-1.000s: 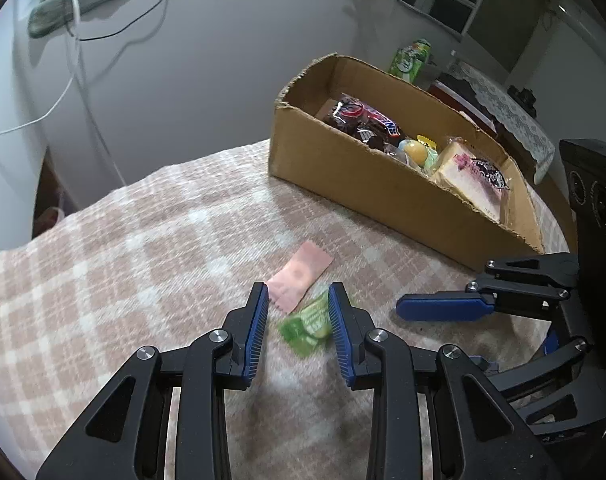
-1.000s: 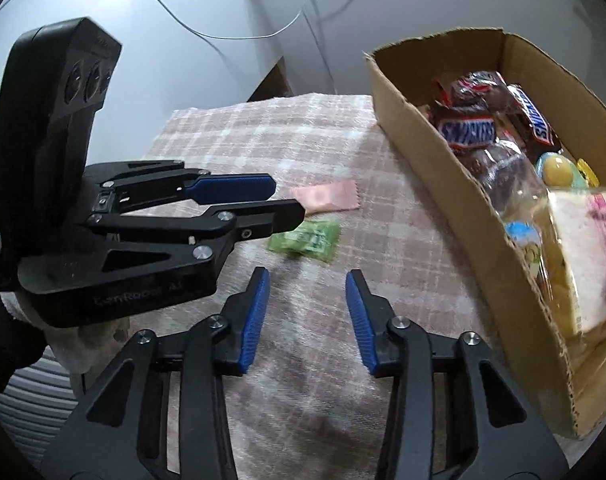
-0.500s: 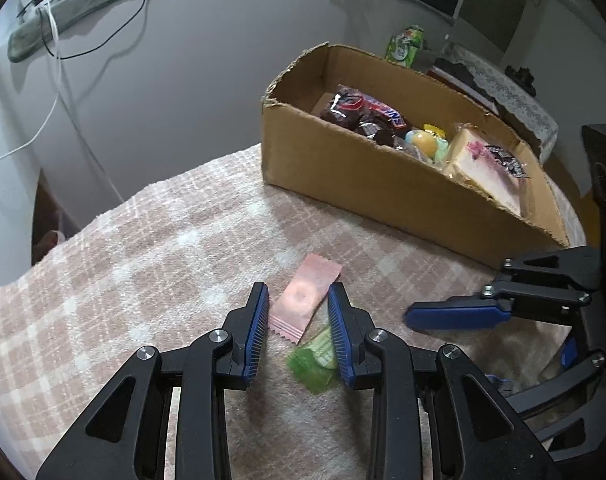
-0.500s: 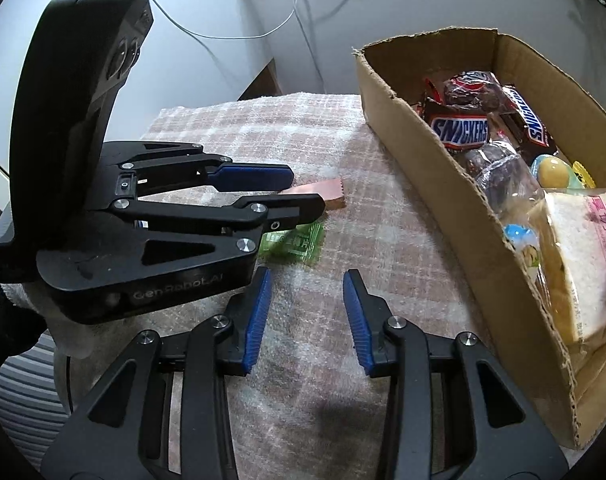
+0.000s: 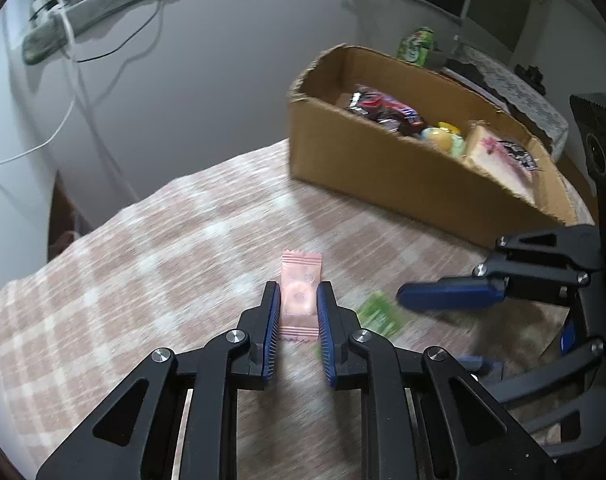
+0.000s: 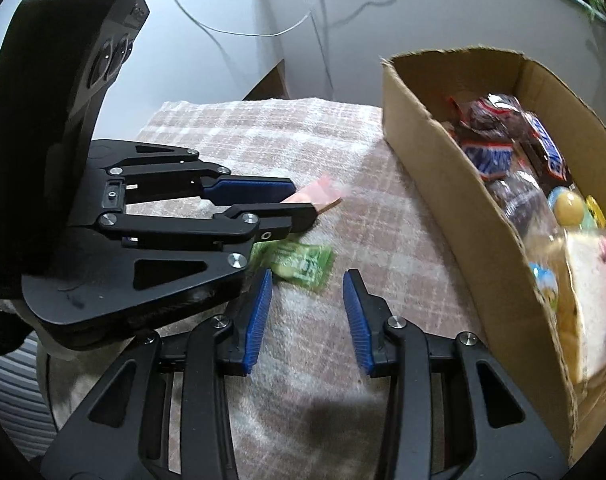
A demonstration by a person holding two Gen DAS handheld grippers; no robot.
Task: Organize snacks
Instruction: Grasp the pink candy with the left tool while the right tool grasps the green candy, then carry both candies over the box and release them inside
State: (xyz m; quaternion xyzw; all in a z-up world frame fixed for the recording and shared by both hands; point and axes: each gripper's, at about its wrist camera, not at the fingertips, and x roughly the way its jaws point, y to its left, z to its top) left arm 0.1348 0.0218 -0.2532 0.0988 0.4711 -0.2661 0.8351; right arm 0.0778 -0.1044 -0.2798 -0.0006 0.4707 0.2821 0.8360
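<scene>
**Left gripper pinches pink packet; green one still loose**

Nearest the box-less end of the cloth, the left gripper (image 5: 299, 312) has just been closing and now has its pads pressed on the pink packet (image 5: 301, 292), taken across its middle with both crimped ends sticking out. The packet looks tilted up off the cloth (image 5: 143, 264) in the right wrist view. Probably very light, thin, crinkly film with a small hard sweet inside; a mid-body pinch suits it, since the ends would likely fold or slip.

Just beside the pink packet, on the box side, the green packet (image 6: 299, 262) lies flat on the cloth. The right gripper (image 6: 307, 312) hovers over it, jaws spread, nothing between them. Same kind of wrapper, so slippery and easy to nudge away; best taken across the short width, pads down onto the cloth.

Farther off stands the box (image 5: 403, 184), open, with chocolate bars (image 6: 491, 156), a yellow egg (image 6: 569, 208) and a wrapped cake (image 5: 499, 156) inside. Both packets are well short of it.
</scene>
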